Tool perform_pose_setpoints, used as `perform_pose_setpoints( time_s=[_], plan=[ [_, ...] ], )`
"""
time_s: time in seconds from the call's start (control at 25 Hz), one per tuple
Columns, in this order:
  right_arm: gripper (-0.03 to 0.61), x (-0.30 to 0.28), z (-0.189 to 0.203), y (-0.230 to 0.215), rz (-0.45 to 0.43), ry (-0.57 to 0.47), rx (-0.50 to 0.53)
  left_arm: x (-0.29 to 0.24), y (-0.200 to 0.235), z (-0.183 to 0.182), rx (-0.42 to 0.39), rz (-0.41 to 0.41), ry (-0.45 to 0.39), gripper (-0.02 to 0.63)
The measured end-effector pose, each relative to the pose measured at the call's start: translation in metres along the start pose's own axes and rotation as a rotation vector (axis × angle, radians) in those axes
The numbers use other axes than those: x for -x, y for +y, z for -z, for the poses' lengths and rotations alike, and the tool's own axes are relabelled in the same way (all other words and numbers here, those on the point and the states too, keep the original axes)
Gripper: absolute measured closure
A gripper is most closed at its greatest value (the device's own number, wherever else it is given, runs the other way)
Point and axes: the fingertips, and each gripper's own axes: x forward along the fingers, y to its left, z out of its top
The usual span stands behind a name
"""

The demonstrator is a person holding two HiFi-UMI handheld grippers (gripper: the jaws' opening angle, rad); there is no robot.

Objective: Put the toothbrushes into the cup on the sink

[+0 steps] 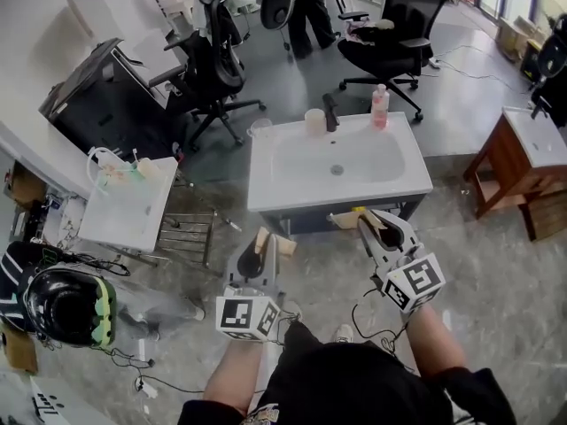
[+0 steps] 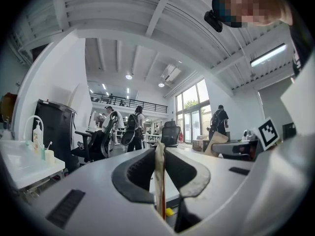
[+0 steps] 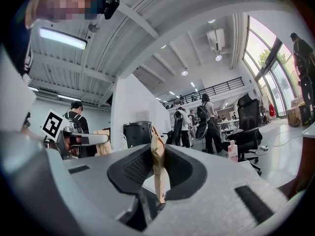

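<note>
Left gripper [image 1: 260, 243] is pinching a tan toothbrush [image 2: 159, 173], right gripper [image 1: 369, 222] is pinching another toothbrush [image 3: 157, 173], both pointing level just before the sink [image 1: 266, 193].

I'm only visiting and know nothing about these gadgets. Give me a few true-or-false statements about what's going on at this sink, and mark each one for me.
1. The left gripper pinches a tan toothbrush. True.
2. The right gripper is empty. False: it pinches a second tan toothbrush.
3. A pink bottle stands on the sink, next to the faucet. True.
4. Brushes already stand in the cup. False: nothing sticks out of it, and both brushes are in the grippers, short of the sink's front edge.
</note>
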Motion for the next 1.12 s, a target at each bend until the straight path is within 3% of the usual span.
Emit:
perform_pose_setpoints(
  time_s=[0.28,0.76,1.12],
  plan=[
    [0.503,-0.055,0.011,-0.013,0.034,0.021,0.005,-0.044,0.047,0.011,0.027,0.02,0.011,0.554],
    [0.503,-0.217,0.017,-0.025,0.135,0.056,0.013,-0.15,0.188,0.021,0.093,0.106,0.021,0.554],
    [0.503,-0.297,0.021,-0.024,0.182,0.079,0.036,-0.199,0.262,0.032,0.128,0.148,0.012,0.554]
  ],
)
